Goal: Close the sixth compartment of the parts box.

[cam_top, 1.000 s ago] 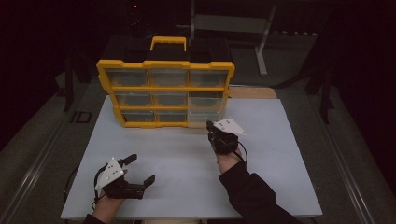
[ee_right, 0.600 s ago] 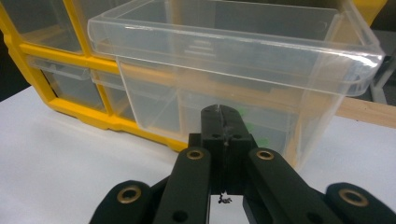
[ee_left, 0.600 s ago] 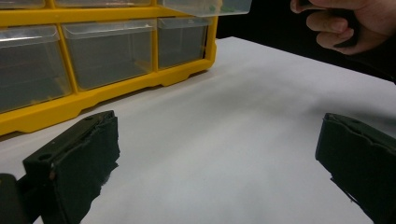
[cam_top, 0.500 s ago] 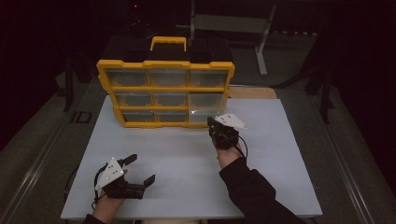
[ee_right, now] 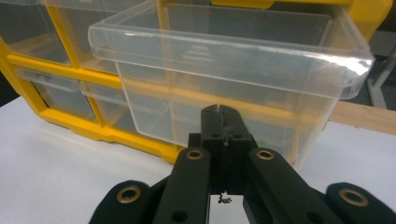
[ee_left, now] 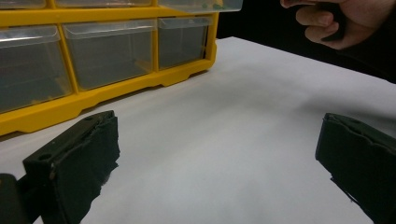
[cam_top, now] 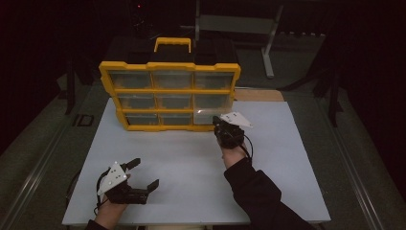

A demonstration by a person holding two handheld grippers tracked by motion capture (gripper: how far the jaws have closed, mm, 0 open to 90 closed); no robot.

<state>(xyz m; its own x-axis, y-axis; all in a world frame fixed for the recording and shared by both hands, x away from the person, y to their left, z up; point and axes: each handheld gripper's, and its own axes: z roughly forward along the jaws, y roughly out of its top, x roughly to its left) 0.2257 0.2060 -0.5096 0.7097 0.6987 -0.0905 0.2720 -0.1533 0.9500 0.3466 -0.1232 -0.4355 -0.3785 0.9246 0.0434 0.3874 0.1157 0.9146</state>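
**Asker:** Where the picture showed the person's right gripper (ee_right: pixel 218 109), what were its fingers doing, and why there?

**Describer:** They were pressed together with nothing between them. Their tips stood at the clear front wall of a drawer (ee_right: pixel 233 60), just under its lip. That drawer belonged to the right-hand column of a yellow organiser (cam_top: pixel 170 91), in the row above the bottom one. It stuck out partway from its slot. Judging by that pose, the closed tips served as a single blunt finger to move the drawer, though the pictures did not settle whether to push or to hook it.

**Asker:** And the organiser itself?

**Describer:** It stood upright at the far edge of a white table (cam_top: pixel 191 167), drawer fronts facing the person, which kept every drawer within reach. Its carrying handle (cam_top: pixel 172 42) pointed up.

**Asker:** Was the other hand busy?

**Describer:** No. The left gripper (cam_top: pixel 145 172) rested low at the near left of the table, well apart from the organiser, its fingers spread wide around bare tabletop. It seemed parked, out of the working hand's way.

**Asker:** Had anything changed from a second earlier?

**Describer:** Very little. The right gripper stood slightly closer to the organiser than before, its fingers just as tightly shut. The drawer was already sticking out, and the left gripper lay in the same spot.
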